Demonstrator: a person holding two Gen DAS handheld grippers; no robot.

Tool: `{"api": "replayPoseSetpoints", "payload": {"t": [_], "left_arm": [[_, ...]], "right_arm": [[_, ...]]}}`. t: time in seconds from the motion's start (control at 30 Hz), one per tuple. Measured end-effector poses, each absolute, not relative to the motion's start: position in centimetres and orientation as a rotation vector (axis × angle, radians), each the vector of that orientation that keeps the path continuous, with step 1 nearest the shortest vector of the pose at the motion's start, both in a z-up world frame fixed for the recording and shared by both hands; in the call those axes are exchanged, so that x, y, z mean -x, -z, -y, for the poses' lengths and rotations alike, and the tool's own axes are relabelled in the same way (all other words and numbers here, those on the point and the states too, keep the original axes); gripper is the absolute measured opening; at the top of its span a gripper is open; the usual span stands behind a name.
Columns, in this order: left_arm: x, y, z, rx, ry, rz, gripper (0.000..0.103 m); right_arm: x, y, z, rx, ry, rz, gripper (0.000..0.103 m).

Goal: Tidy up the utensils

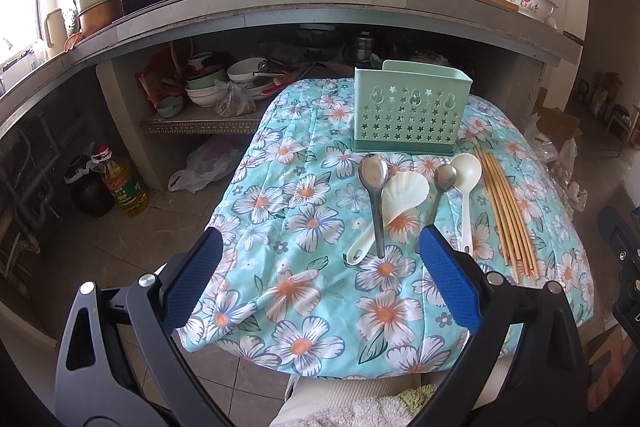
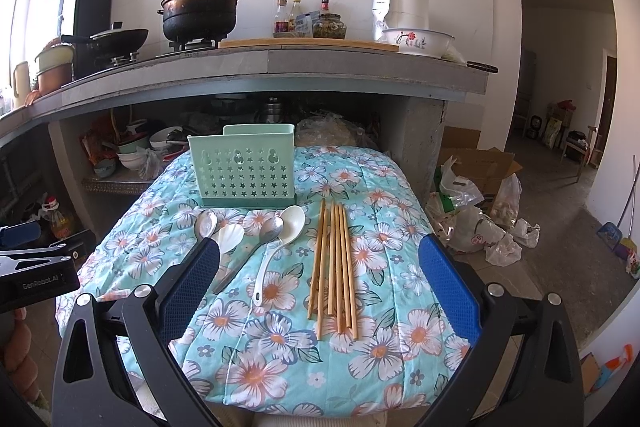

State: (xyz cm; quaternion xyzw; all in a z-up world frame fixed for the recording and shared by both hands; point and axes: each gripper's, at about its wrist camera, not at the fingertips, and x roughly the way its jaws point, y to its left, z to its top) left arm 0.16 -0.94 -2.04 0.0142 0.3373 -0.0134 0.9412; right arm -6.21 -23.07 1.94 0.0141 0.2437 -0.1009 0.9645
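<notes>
In the left wrist view, the left tongs (image 1: 320, 259) hung wide apart over the flowered cloth (image 1: 280, 291), gripping nothing. A green holder (image 1: 412, 107) with star holes stood upright at the far end of the cloth. In front of it lay the spoons, all with bowls toward the holder and handles toward the camera: a big metal spoon (image 1: 374, 187), a white shell-shaped scoop (image 1: 394, 203) leaning against it, a small metal spoon (image 1: 442, 183), and a white ladle (image 1: 466, 187). The chopsticks (image 1: 508, 211) lay to the right, their long way running from near to far. A yellow oil bottle (image 1: 124, 187) on the floor had a label too small to read.

In the right wrist view, the right tongs (image 2: 320, 259) were also spread wide and empty, above the chopsticks (image 2: 334, 267). The other gripper's body (image 2: 36, 279) at the left edge read "GenRobot.AI".
</notes>
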Motion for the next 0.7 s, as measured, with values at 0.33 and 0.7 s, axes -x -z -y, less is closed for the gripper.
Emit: {"api": "replayPoseSetpoints", "payload": {"t": [0.33, 0.7], "left_arm": [[-1.4, 3.4, 0.4, -0.037, 0.026, -0.739, 0.095], [-3.4, 5.0, -1.3, -0.01, 0.138, -0.73, 0.095]], "right_arm": [[5.0, -0.2, 22.5, -0.021, 0.207, -0.547, 0.097], [3.1, -1.2, 19.8, 0.142, 0.291, -0.524, 0.097]]}}
